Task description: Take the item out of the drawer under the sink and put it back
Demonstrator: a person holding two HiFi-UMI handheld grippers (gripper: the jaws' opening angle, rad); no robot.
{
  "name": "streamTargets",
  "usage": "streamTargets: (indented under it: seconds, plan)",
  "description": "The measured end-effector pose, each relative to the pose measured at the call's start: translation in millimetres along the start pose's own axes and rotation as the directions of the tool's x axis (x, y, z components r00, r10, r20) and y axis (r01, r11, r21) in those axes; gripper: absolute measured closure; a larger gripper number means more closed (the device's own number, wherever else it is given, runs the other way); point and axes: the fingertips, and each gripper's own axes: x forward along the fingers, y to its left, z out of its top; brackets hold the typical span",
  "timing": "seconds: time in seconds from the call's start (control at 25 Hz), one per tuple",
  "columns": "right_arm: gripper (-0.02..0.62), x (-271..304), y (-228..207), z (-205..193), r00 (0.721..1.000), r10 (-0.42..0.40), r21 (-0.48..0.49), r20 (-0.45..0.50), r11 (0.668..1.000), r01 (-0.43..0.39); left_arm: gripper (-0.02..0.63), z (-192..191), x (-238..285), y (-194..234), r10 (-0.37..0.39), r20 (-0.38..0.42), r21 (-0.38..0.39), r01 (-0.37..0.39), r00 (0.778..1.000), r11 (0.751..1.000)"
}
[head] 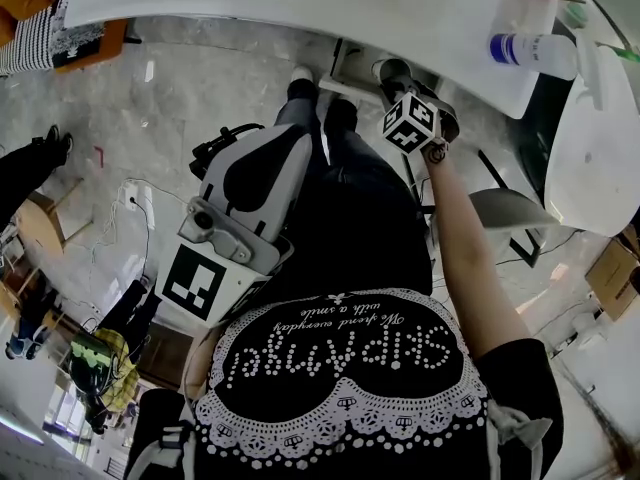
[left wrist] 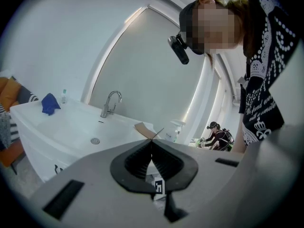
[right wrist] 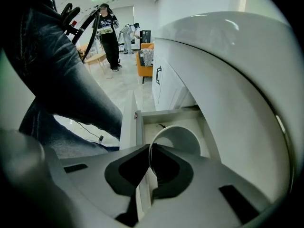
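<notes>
Under-sink drawer (right wrist: 164, 118): white cup (right wrist: 183, 139), rim in R hand-held gripper (right wrist: 151, 150).

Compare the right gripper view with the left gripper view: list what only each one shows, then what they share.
Only the right gripper view: the open drawer, and the right tongs shut on the rim of a white cup. Only the left gripper view: the faucet, drain and blue cloth, with the left tongs shut and empty. Both: the white sink unit.
</notes>
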Motion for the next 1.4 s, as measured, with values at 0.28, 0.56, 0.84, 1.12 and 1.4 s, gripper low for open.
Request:
streamTargets:
  seconds: [0.28,0.56,0.84,1.12,1.4]
  plan:
    - [0.569,9,-4,-4,1.000,-0.010,0.003,-0.028,1.000,0.010,0.601,-2,-4,2,0.010,0.000,-0.004,-0.010,1.000,1.000]
    - [0.569,20,-10,-11,0.999,-0.002,0.003,-0.054,1.000,0.002,0.601,-6,-6,7,0.041,-0.020,-0.024,-0.041,0.999,0.999]
    - [0.569,28,-15,-14,0.997,0.009,-0.007,-0.071,1.000,-0.009,0.601,-9,-7,10,0.058,-0.031,-0.038,-0.059,0.998,0.998]
    - [0.569,33,-16,-14,0.996,0.021,-0.003,-0.081,1.000,-0.021,0.601,-11,-7,10,0.064,-0.042,-0.056,-0.066,0.997,0.996]
    - [0.569,40,-17,-17,0.995,0.039,0.011,-0.097,0.999,-0.038,0.601,-15,-9,14,0.075,-0.045,-0.081,-0.079,0.996,0.994]
